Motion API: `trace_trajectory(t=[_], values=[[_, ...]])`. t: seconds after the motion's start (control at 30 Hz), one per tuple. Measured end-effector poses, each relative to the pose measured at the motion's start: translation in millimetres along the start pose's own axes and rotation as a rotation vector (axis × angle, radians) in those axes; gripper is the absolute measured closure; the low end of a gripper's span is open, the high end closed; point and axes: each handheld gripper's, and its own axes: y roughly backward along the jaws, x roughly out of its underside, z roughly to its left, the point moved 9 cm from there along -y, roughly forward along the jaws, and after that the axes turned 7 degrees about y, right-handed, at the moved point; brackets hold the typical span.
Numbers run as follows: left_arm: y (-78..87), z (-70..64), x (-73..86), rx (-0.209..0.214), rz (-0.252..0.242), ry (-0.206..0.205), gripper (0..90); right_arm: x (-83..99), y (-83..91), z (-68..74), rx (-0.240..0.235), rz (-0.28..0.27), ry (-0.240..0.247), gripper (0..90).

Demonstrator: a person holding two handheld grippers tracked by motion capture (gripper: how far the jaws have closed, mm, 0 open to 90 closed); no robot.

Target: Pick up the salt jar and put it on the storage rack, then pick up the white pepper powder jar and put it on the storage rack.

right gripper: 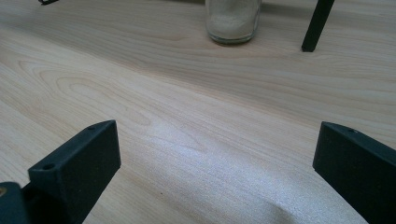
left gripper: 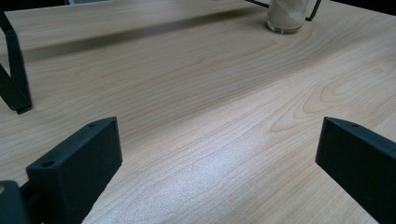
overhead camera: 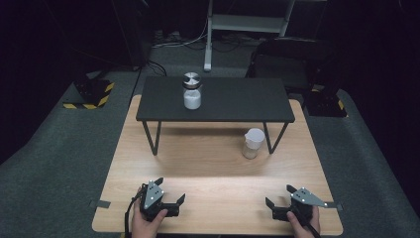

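A glass jar [overhead camera: 192, 91] with a silver lid and white powder inside stands on the black shelf [overhead camera: 233, 101] at the table's back. A second glass jar [overhead camera: 252, 144] with a white lid and pale powder sits on the wooden table beside the shelf's right leg; it also appears as the jar [left gripper: 286, 16] and the jar [right gripper: 232, 21]. My left gripper [overhead camera: 171, 191] rests open near the front left edge, its left gripper jaws [left gripper: 219, 154] wide apart over bare wood. My right gripper [overhead camera: 279, 196] is open at the front right, its right gripper jaws [right gripper: 217, 156] holding nothing.
The shelf stands on thin black legs [overhead camera: 152, 139] over the wooden table [overhead camera: 208, 168]. Grey carpet surrounds the table. A black and yellow striped base [overhead camera: 91, 96] sits at the back left, dark equipment [overhead camera: 322, 74] at the back right.
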Motion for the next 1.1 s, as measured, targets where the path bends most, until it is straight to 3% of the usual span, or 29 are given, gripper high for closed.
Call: trace_trajectory(t=[0.2, 0.43, 0.6, 0.67, 0.97, 1.1], values=[[0.7, 0.0, 0.4, -0.005, -0.004, 0.009, 0.4, 0.2, 0.2, 0.2, -0.001, -0.002, 0.002, 0.5], [-0.9, 2.8, -0.9, 0.023, 0.006, 0.019, 0.5, 1.0, 0.9, -1.4, -0.003, -0.009, -0.016, 0.5], [0.5, 1.3, 0.4, 0.021, -0.006, 0.002, 0.4, 0.9, 1.2, 0.6, 0.01, -0.01, -0.005, 0.5], [1.1, 1.4, 1.3, 0.023, -0.017, 0.015, 0.5, 0.8, 1.0, 0.9, 0.013, -0.008, -0.003, 0.5], [0.4, 0.2, 1.1, 0.032, -0.015, 0.005, 0.4, -0.8, -0.2, 4.4, 0.02, -0.001, -0.005, 0.7], [0.5, 1.7, 1.0, 0.04, -0.015, 0.013, 0.4, -10.3, -0.6, 3.1, 0.02, -0.007, -0.001, 0.7]])
